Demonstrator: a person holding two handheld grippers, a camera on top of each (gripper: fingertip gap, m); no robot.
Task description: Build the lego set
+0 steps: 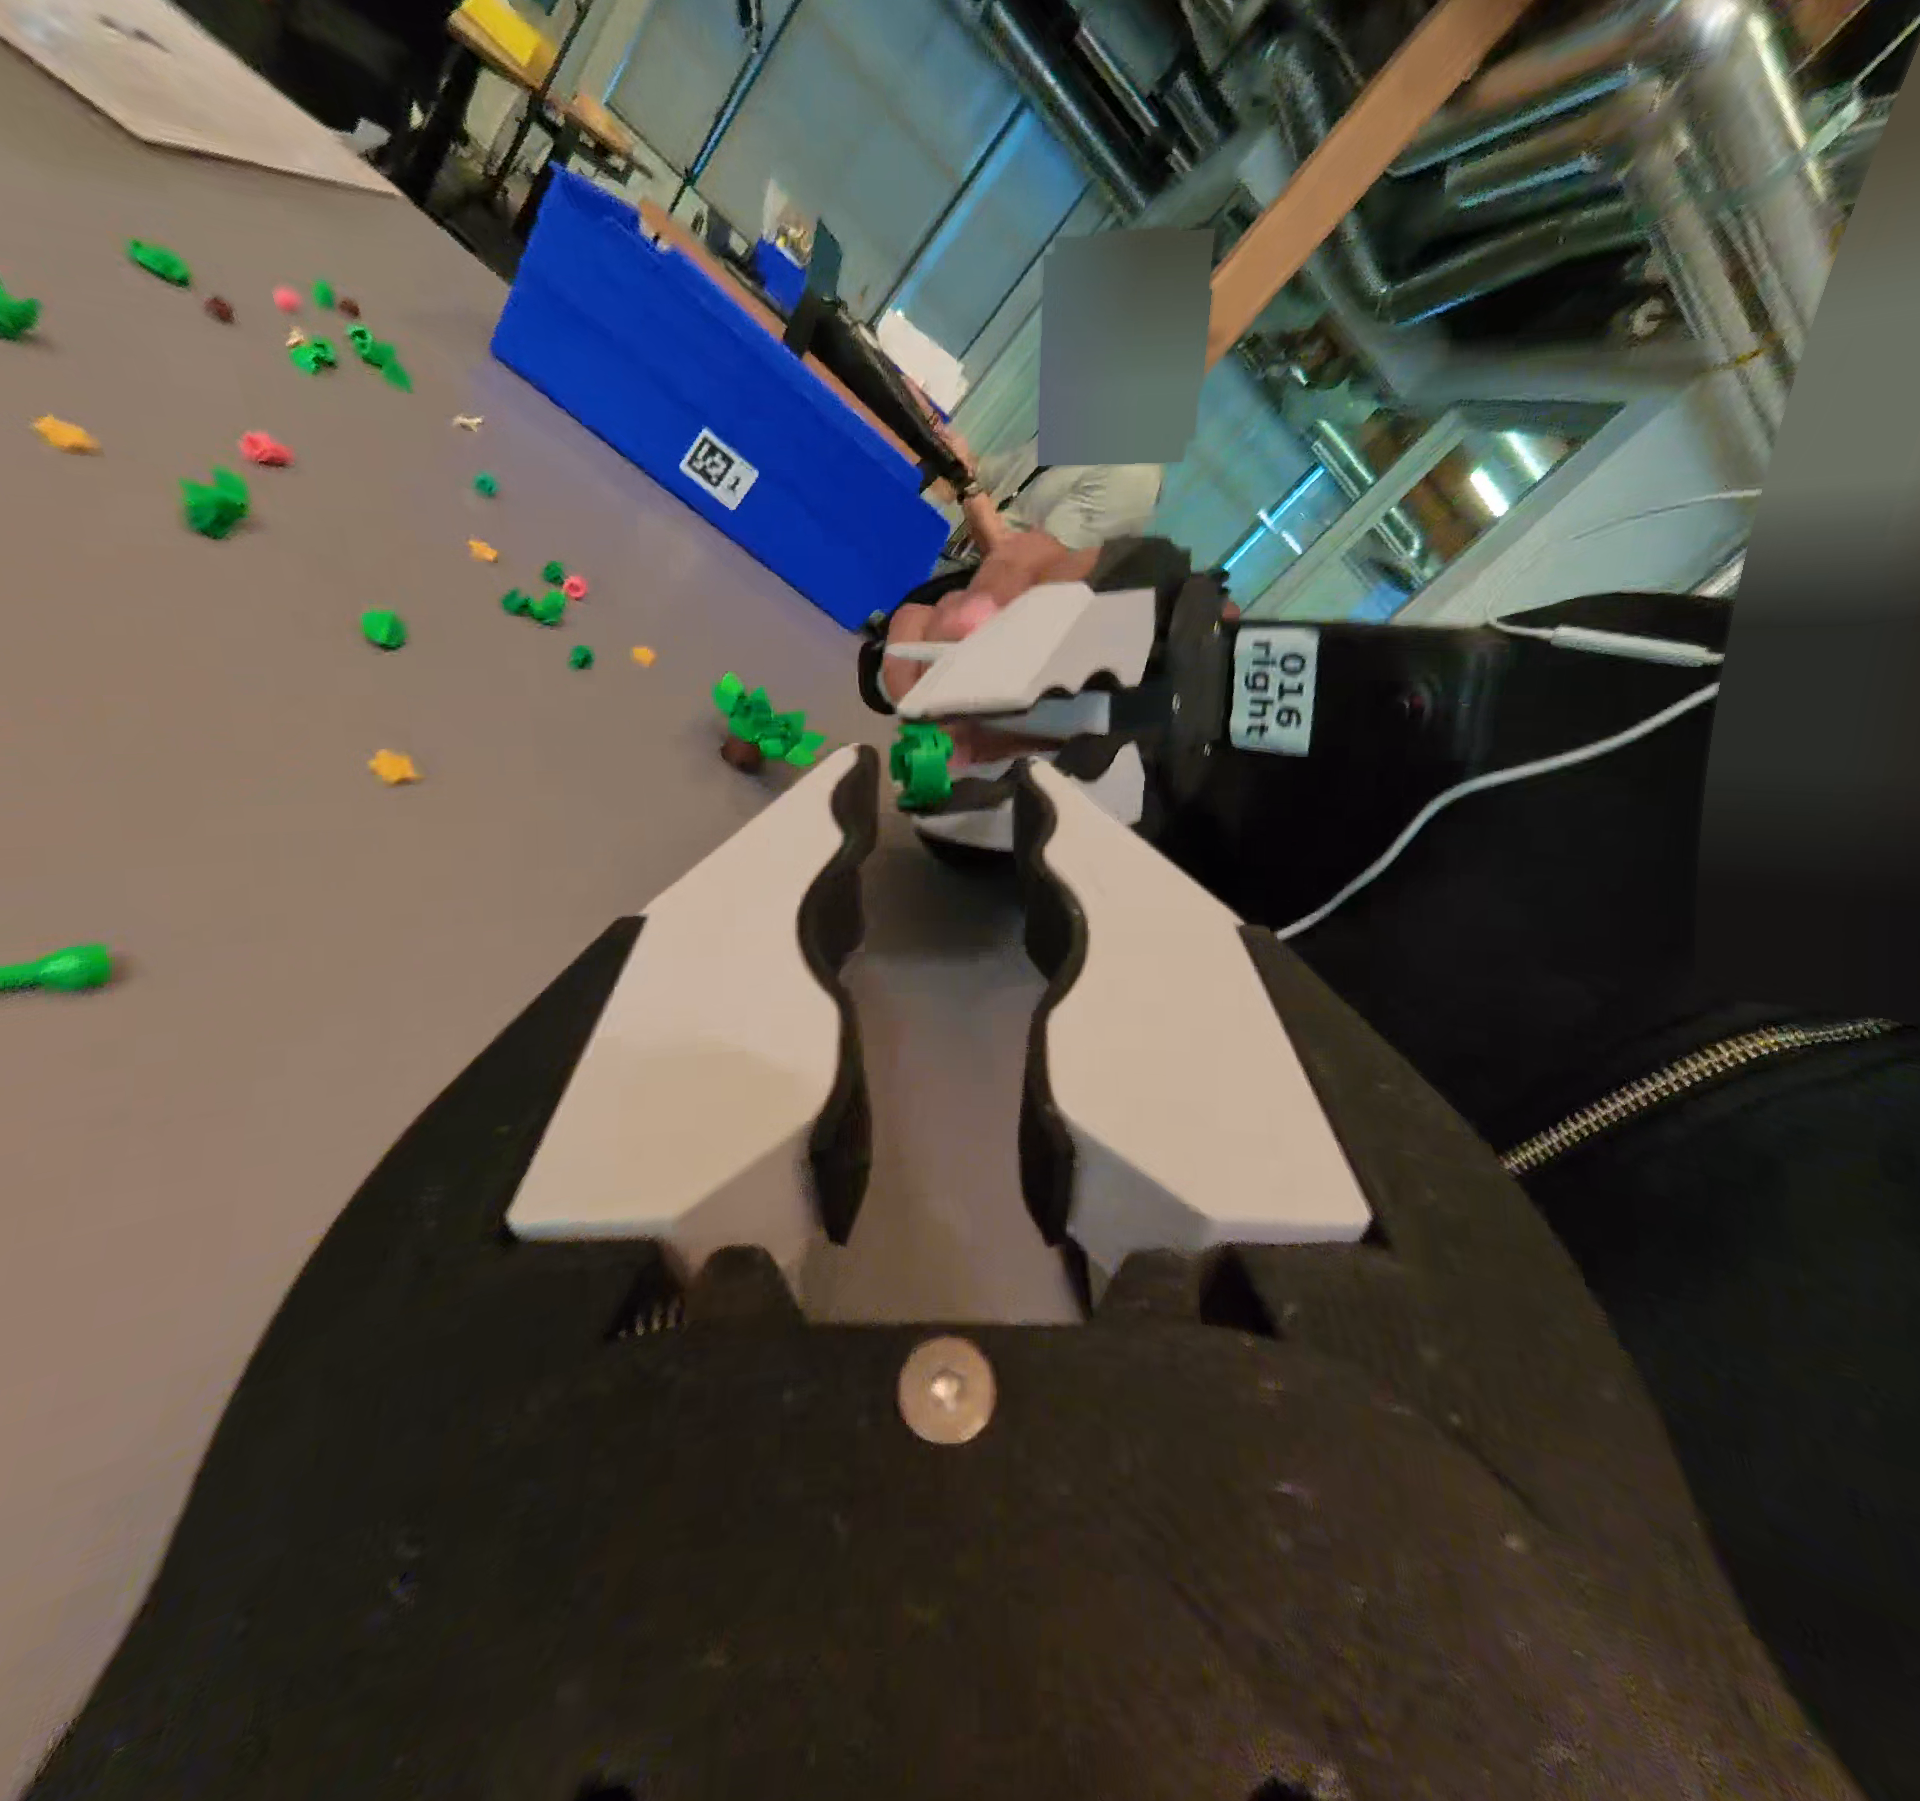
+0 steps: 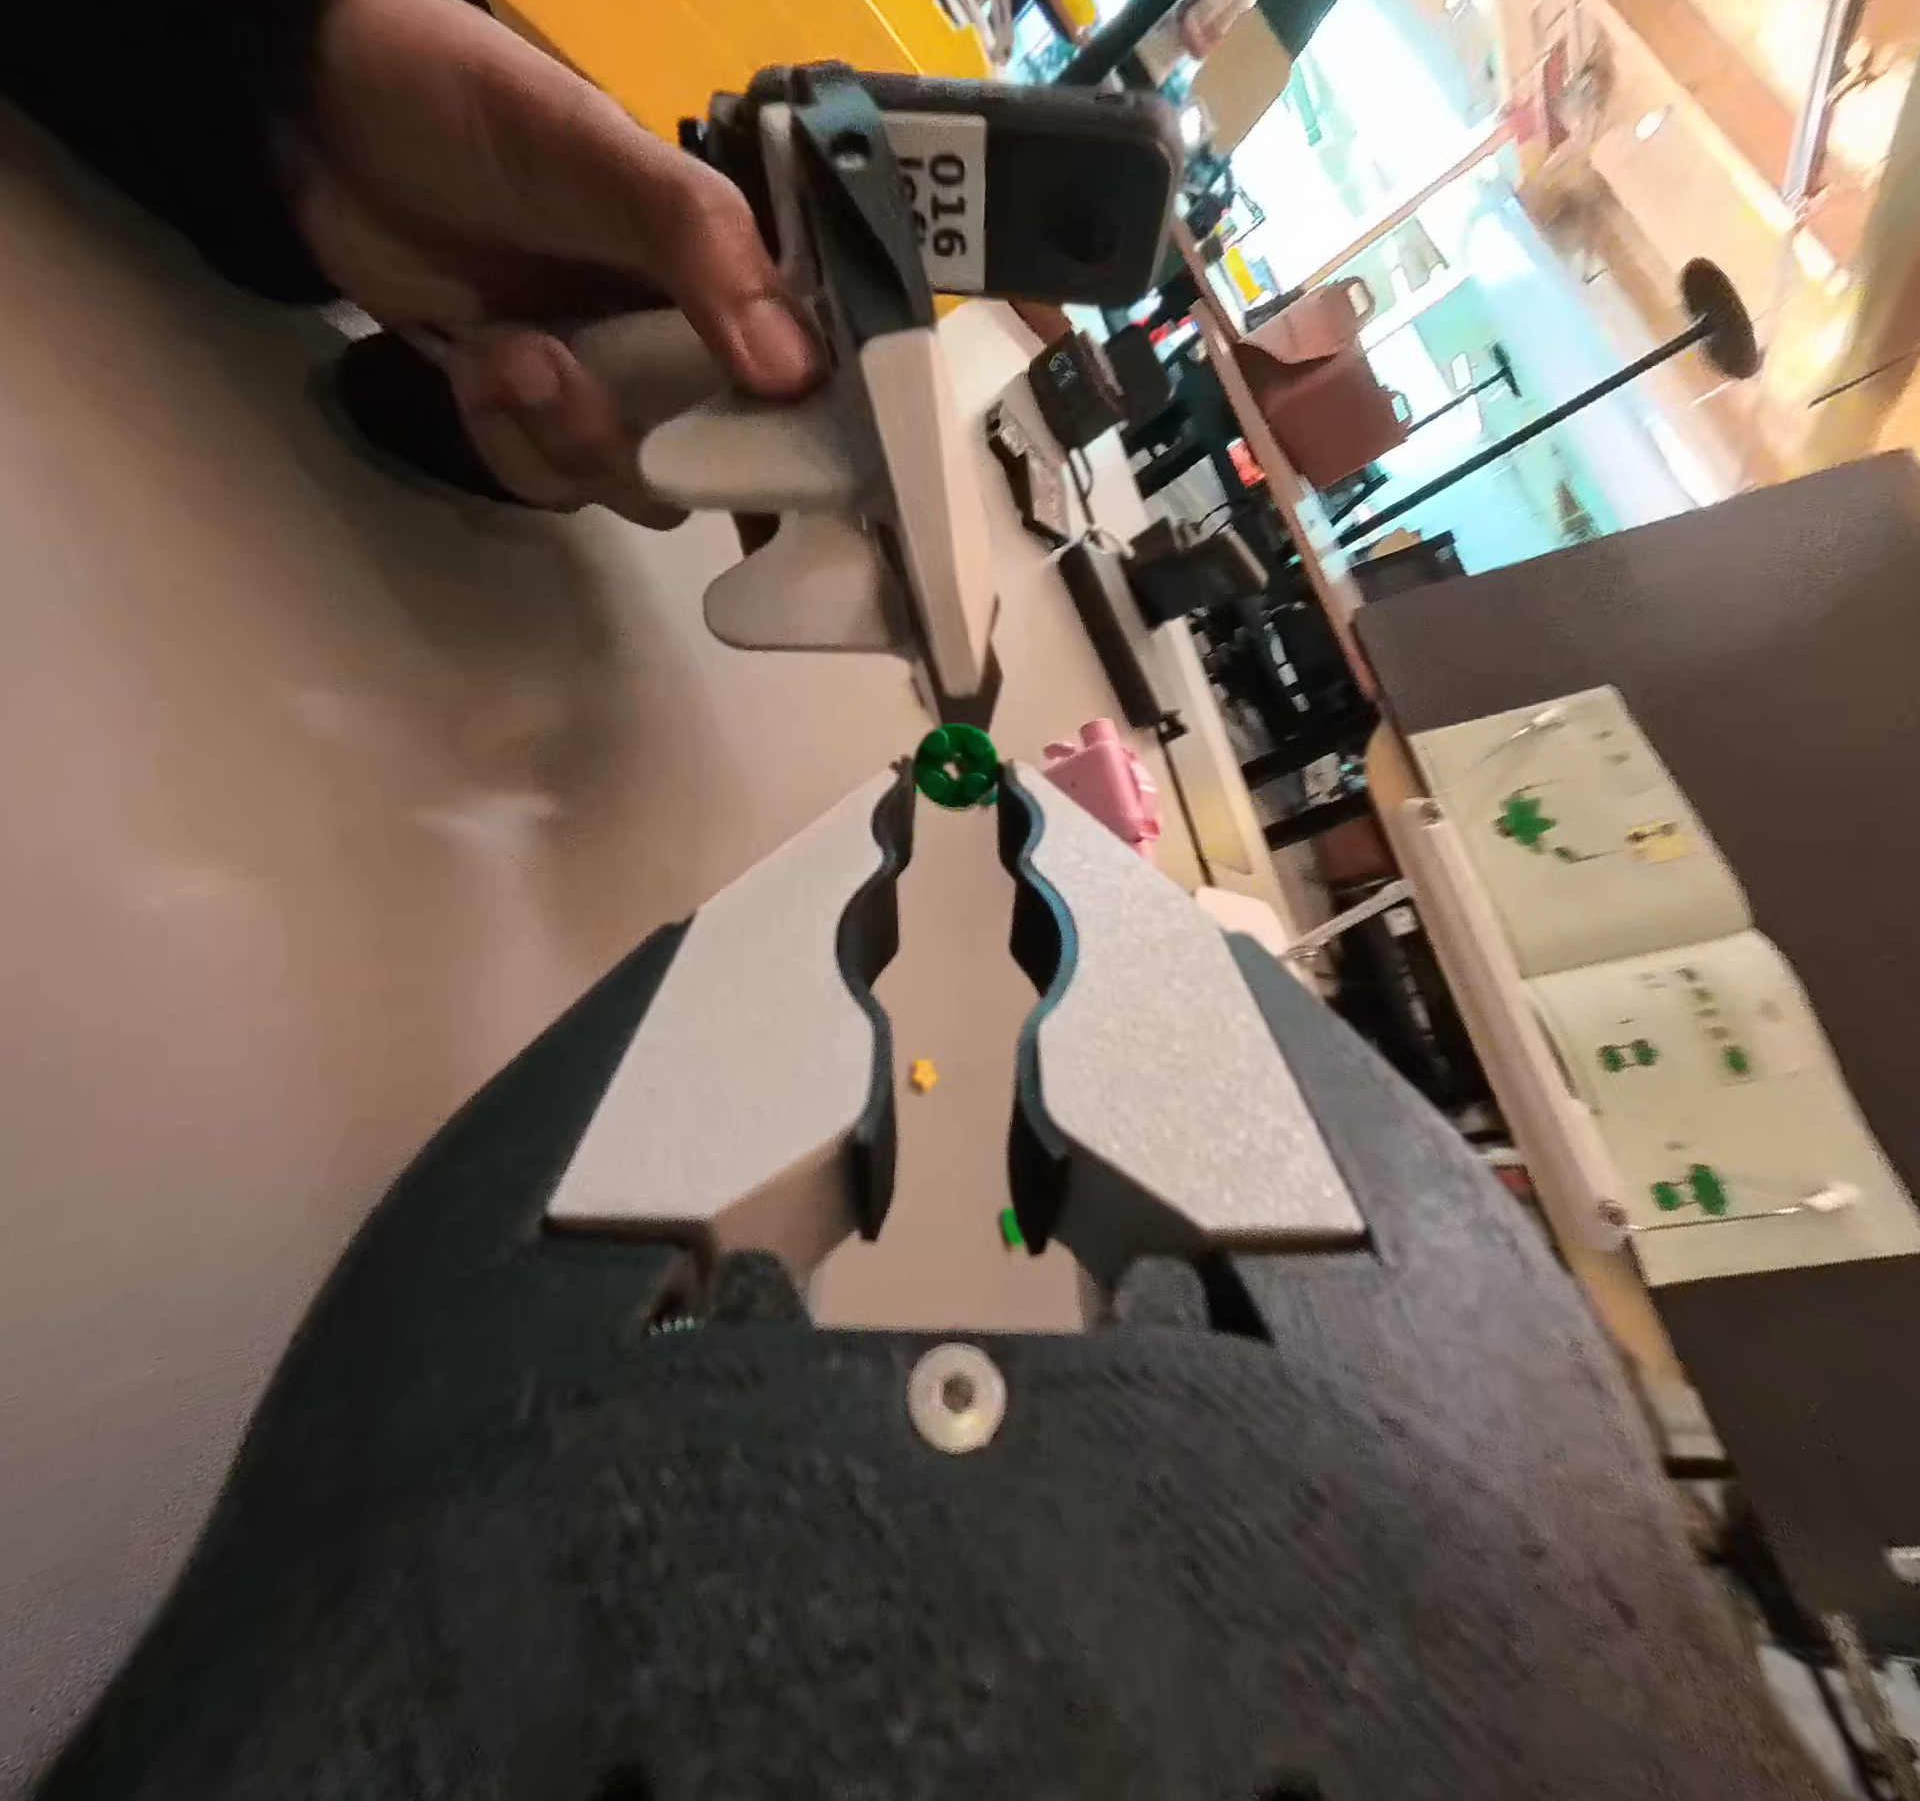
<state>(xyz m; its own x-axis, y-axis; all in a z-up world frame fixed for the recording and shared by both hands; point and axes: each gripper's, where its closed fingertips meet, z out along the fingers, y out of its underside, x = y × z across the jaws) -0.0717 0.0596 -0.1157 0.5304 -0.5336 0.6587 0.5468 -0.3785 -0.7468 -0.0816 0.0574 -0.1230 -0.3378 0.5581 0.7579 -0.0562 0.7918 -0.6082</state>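
Your right hand-held gripper [image 2: 956, 780] is closed on a small round green piece [image 2: 956, 766], pinched at the very fingertips. In the left wrist view the same right hand-held gripper [image 1: 914, 733] enters from the right side, with the green piece [image 1: 921, 762] at its tips.

Your left hand-held gripper [image 1: 940, 775] stands at a narrow-to-medium gap and holds nothing; the green piece sits just beyond its tips, slightly toward its left finger. In the right wrist view, the left hand-held gripper [image 2: 961, 702] points down at the green piece from above, tip just beside it (actual contact cannot be confirmed). Your hand [image 2: 540, 265] wraps its grip.

Relative to the green piece, in the left wrist view:
- A leafy green assembly on a brown base [image 1: 767, 723] stands on the grey tabletop [image 1: 312, 868] just to the left.
- Loose green, yellow, pink and brown pieces [image 1: 395, 629] lie scattered farther left.
- A blue box [image 1: 717, 432] bearing a square marker rests up and to the left, at the tabletop's far edge.

In the right wrist view, a pink piece [image 2: 1107, 775] sits just right of the green piece. Open instruction pages [image 2: 1662, 1024] lie well to the right.
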